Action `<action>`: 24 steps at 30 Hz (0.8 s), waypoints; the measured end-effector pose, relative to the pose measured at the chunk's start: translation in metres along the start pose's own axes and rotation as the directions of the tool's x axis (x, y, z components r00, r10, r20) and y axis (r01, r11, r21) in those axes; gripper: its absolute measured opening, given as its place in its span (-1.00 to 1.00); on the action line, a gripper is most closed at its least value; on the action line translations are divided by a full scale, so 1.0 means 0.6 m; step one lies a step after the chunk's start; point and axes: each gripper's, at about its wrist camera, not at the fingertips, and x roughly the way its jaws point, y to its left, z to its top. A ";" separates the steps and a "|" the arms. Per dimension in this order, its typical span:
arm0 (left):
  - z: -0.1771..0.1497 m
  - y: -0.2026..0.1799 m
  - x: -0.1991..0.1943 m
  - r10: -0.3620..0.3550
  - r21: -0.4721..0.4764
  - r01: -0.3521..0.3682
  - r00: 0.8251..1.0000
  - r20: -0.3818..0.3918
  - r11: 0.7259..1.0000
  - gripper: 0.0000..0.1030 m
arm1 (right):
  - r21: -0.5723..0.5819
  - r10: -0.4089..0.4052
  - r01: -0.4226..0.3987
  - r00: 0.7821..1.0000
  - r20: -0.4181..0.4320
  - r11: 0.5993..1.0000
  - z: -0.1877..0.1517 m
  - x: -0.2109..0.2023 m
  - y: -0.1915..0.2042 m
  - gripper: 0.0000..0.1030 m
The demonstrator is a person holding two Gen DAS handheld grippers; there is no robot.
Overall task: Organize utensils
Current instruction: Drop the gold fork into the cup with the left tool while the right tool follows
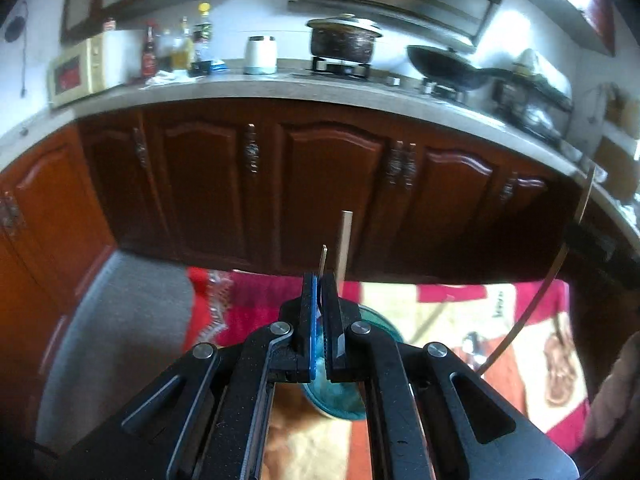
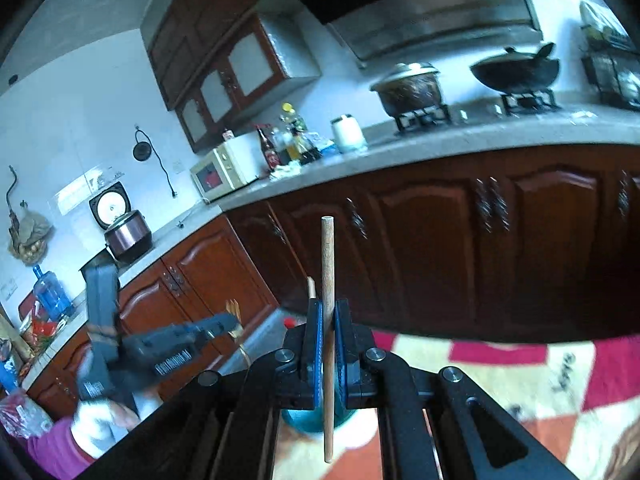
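Note:
My left gripper is shut on a thin flat wooden utensil whose tip pokes out past the fingers. In the right wrist view that gripper shows at the left, and the wooden utensil ends in fork-like tines. My right gripper is shut on a long round wooden chopstick, held upright. From the left wrist view the right gripper is at the far right with the chopstick. A teal cup sits below both grippers. A second stick rises behind the fingers; its lower end is hidden.
A red, cream and orange patterned cloth covers the table under the grippers, with a metal utensil lying on it. Dark wooden cabinets and a grey counter with pots, bottles and a microwave stand beyond. A person's hand holds the left gripper.

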 end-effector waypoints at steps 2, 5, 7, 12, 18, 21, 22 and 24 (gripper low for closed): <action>-0.003 0.007 0.019 0.023 0.008 -0.023 1.000 0.009 1.000 -0.98 | -0.018 -0.017 0.017 1.000 0.021 1.000 0.006 0.023 0.010 -0.90; -0.013 0.003 0.045 0.061 0.042 -0.062 0.998 0.022 0.997 -0.98 | -0.031 -0.032 0.033 0.999 0.014 0.999 0.001 0.065 0.018 -0.90; -0.024 0.004 0.067 0.061 0.048 -0.060 0.998 0.000 0.997 -0.98 | -0.043 -0.050 0.050 0.999 -0.003 0.998 -0.013 0.089 0.018 -0.90; -0.047 0.004 0.103 0.070 0.058 -0.069 0.997 -0.030 0.996 -0.98 | -0.015 -0.051 0.050 0.997 -0.064 0.999 -0.050 0.124 -0.003 -0.90; -0.072 -0.002 0.130 0.086 0.066 -0.082 0.994 -0.065 0.994 -0.98 | 0.039 -0.057 0.062 0.991 -0.125 0.997 -0.094 0.141 -0.038 -0.90; -0.082 -0.009 0.137 0.091 0.074 -0.086 0.993 -0.074 0.994 -0.97 | 0.059 -0.061 0.072 0.984 -0.165 0.996 -0.112 0.148 -0.050 -0.89; -0.086 -0.012 0.139 0.094 0.083 -0.088 0.993 -0.075 0.993 -0.97 | 0.067 -0.061 0.074 0.983 -0.172 0.995 -0.116 0.149 -0.054 -0.89; -0.090 -0.018 0.140 0.096 0.092 -0.089 0.992 -0.080 0.992 -0.97 | 0.090 -0.059 0.076 0.983 -0.174 0.993 -0.117 0.145 -0.064 -0.90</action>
